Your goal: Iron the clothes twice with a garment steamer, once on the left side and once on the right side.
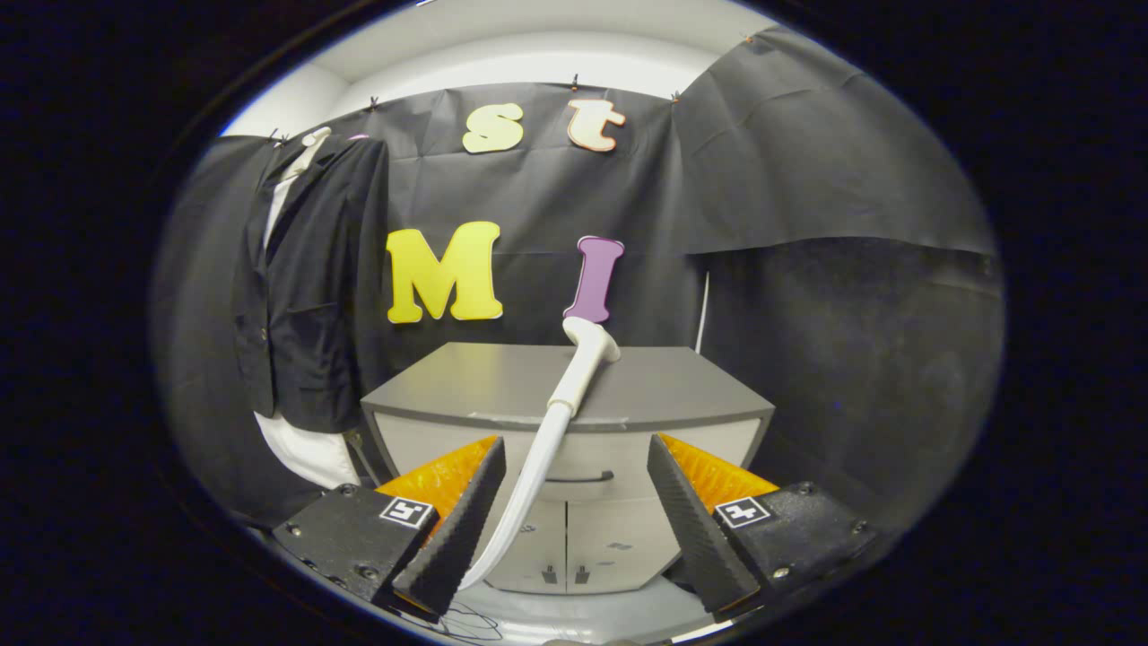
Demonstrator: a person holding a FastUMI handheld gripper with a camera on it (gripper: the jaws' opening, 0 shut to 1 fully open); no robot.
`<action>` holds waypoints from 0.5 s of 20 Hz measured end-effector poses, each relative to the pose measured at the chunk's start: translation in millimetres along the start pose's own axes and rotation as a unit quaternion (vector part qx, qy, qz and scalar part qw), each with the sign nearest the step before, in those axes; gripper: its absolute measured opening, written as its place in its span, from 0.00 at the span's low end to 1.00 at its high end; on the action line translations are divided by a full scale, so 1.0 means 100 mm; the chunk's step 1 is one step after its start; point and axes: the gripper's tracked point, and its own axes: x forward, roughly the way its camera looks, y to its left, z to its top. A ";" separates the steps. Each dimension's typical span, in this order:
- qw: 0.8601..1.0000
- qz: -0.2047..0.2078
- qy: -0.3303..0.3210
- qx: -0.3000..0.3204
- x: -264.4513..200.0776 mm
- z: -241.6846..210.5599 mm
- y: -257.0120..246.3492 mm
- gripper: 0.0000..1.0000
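A white garment steamer head (587,352) lies on top of a grey cabinet (502,386), its handle pointing toward me and its white hose (529,480) curving down over the cabinet's front edge. A dark jacket over a white shirt (300,287) hangs on the booth wall to the left of the cabinet. My gripper (576,516) is open, a short way in front of the cabinet. The hose passes between my fingers, close to the left finger (462,520), and neither finger presses on it.
The cabinet's front shows a drawer with a dark handle (578,477) and two lower doors. A thin white cord (702,309) runs down the wall behind the cabinet's right corner. Dark cloth covers the wall on the right.
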 end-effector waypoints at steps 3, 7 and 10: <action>1.000 0.015 0.012 0.007 0.58 0.14 -0.10 0.99; 0.998 0.039 0.044 0.011 1.29 0.17 -0.14 0.99; 0.995 0.062 0.069 0.025 1.69 0.15 -0.11 0.99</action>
